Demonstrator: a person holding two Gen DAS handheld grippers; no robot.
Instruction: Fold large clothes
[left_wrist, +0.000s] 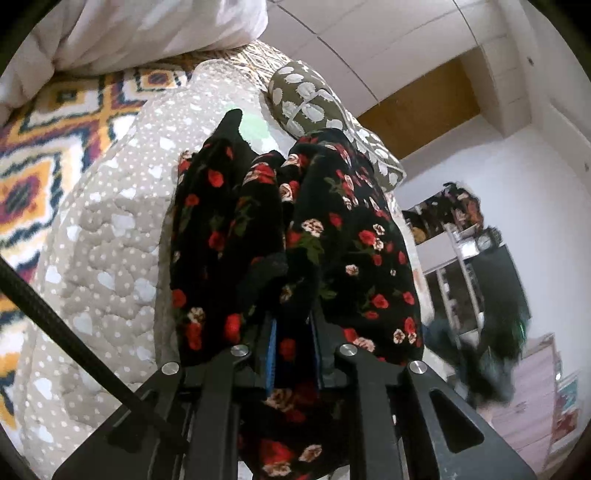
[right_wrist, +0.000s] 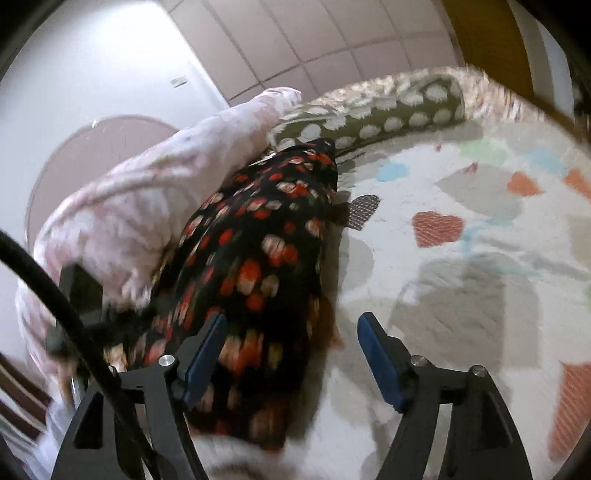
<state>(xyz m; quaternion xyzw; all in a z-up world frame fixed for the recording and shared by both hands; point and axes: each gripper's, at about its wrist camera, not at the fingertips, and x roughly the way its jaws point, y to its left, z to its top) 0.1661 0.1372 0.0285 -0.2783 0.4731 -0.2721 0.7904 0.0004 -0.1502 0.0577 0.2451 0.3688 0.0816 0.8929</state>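
Folding is judged barely begun: the black floral garment is seen bunched and hanging in loose rolls from the left gripper, not yet spread flat or creased. In the right wrist view the garment lies on the heart-patterned bedspread, near the left, beside a pink quilt and just short of a spotted olive pillow at the far side. The left gripper's jaws are closed on the cloth. The right gripper is held wide open (nothing gripped), its left finger touching or just over the garment's edge.
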